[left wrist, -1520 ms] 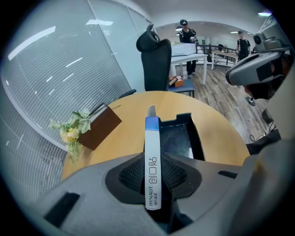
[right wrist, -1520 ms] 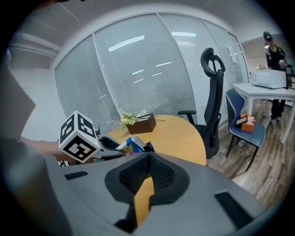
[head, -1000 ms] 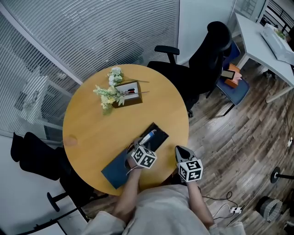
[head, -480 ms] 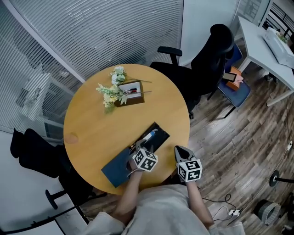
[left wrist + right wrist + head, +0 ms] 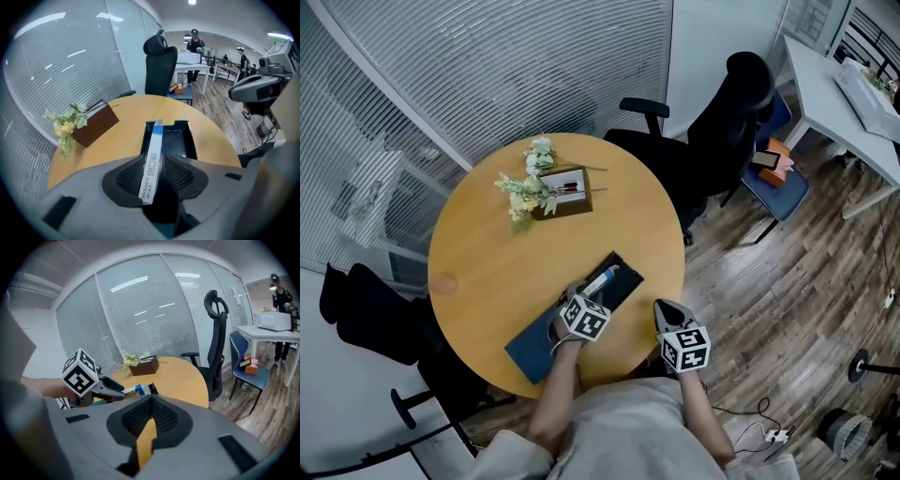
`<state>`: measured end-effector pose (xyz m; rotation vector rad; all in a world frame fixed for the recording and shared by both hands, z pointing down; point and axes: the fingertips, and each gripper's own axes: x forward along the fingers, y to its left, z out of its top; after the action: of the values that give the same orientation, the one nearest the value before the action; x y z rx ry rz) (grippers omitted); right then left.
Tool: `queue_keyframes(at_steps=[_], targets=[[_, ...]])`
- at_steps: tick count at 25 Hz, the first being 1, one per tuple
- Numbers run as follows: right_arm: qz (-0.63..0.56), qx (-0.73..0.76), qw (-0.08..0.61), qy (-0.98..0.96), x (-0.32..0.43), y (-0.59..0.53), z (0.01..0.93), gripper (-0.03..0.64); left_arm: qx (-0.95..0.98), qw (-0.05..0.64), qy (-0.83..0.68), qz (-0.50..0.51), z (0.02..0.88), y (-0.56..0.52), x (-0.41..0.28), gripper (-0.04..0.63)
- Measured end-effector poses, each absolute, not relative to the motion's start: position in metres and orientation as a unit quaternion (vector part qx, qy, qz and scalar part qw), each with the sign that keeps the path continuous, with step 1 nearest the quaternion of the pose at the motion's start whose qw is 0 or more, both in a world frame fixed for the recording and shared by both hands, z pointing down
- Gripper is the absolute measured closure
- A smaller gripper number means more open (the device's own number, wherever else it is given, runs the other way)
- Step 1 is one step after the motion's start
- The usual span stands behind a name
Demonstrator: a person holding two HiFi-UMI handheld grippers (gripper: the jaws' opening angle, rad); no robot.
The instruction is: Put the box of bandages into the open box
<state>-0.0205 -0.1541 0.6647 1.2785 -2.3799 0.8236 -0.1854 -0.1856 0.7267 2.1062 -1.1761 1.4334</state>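
Observation:
The bandage box (image 5: 153,161), a thin white carton with a blue end, stands on edge between the jaws of my left gripper (image 5: 154,157), which is shut on it. In the head view the bandage box (image 5: 602,279) pokes out ahead of the left gripper (image 5: 584,298) over the near part of the open box (image 5: 625,282). This open box (image 5: 180,140) is dark and empty inside, lying straight ahead. My right gripper (image 5: 667,312) hangs at the table's near edge, apart from both boxes. In its own view the right gripper (image 5: 151,401) is shut on nothing.
The dark lid (image 5: 529,345) lies beside the open box on the round wooden table (image 5: 487,272). A brown holder (image 5: 564,182) with pale flowers (image 5: 523,192) stands at the far side. Black office chairs (image 5: 722,112) surround the table. People stand far off by a white desk (image 5: 191,58).
The left gripper has shifted slightly to the left, still gripping the bandage box above the open box. The right gripper has hardly moved.

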Motion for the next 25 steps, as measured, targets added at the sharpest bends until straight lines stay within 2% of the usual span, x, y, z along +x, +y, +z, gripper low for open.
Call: queue_keyframes(at_steps=[25], targets=[[0.287,0.44,0.168,-0.834,-0.023,-0.155,0.669,0.62,0.751,0.189,-0.399,0.491,0.742,-0.163,-0.16,0.463]])
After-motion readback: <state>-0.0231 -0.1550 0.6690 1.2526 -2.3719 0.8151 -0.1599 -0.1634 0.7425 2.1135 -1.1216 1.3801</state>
